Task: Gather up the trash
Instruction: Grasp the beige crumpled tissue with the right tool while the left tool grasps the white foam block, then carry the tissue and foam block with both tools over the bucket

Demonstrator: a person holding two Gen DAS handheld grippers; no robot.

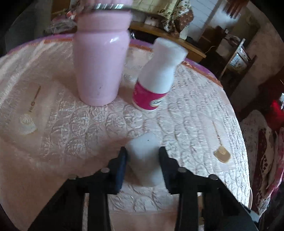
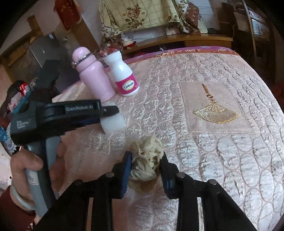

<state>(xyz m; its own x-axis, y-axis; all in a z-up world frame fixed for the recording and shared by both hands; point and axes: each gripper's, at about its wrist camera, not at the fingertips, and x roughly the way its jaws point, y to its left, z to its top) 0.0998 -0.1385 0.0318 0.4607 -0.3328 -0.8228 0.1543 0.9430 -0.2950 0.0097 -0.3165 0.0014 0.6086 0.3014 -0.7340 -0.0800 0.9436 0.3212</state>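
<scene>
- left gripper [image 1: 142, 160] pinching a small white bottle [image 1: 144, 160], lying on its side on the table [image 1: 62, 124]; black fingers press both its flanks. Right wrist view shows the same bottle [image 2: 113, 122] sticking out past the gripper tip [image 2: 111, 113].
- right gripper [image 2: 145, 164] clamped on a crumpled beige tissue wad [image 2: 147, 154], wad sits on the table [image 2: 177, 160] near its front edge, pads touching both sides.
- table covered with a shiny pink quilted cloth [image 1: 186, 115], gold fan motifs stitched in [image 2: 215, 112].
- pink flask [image 1: 101, 67] upright, silver ring near the lid, directly beyond the held bottle in left wrist view; closest obstacle ahead of the left gripper.
- white Caltrate bottle [image 1: 154, 80] with a magenta label just beside the flask, to its right; upright as far as the fisheye shows. Also seen in right view [image 2: 122, 76], flask [image 2: 94, 74] near it, contact unclear.
- person's hand [image 2: 26, 168] wraps the left gripper's grey handle, bangle on wrist, dark red sleeve at the bottom left.
- left gripper body sits just left of the tissue wad, apart from the right gripper.
- background: wooden bench [image 2: 177, 39], floral fabric [image 2: 138, 14] piled on it, blurred.
</scene>
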